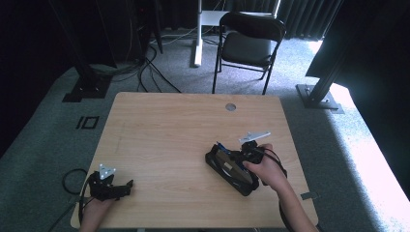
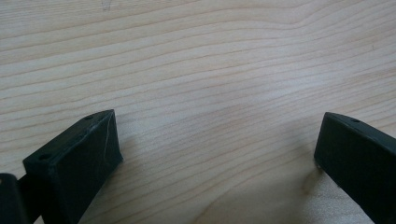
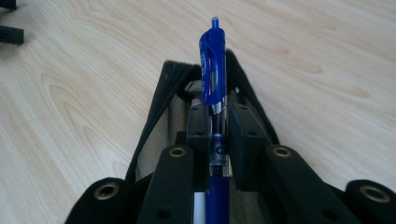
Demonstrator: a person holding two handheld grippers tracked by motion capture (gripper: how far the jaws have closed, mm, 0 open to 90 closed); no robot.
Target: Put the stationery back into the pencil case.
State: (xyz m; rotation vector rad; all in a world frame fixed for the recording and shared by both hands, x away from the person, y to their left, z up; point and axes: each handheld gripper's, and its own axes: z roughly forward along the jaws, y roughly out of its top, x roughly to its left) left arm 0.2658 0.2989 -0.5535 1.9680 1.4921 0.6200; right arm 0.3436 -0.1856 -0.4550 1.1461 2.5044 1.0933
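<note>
Right gripper (image 3: 218, 140): jaws clamped on pen (image 3: 214, 70), held over the open case (image 1: 231, 166) near the table's (image 1: 159, 125) right edge, apparently for packing.
Left gripper (image 1: 112, 187): jaws spread, idle, front-left corner.

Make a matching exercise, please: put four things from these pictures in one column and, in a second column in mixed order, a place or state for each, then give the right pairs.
Things:
1. left claw
2. right claw
3. blue pen
4. black pouch

States or places:
A. lies on the table under the right hand
B. open, with bare wood between the jaws
C. clamped between two jaws, its clip end pointing away
D. shut on a pen

Pairs: 1-B, 2-D, 3-C, 4-A
</note>
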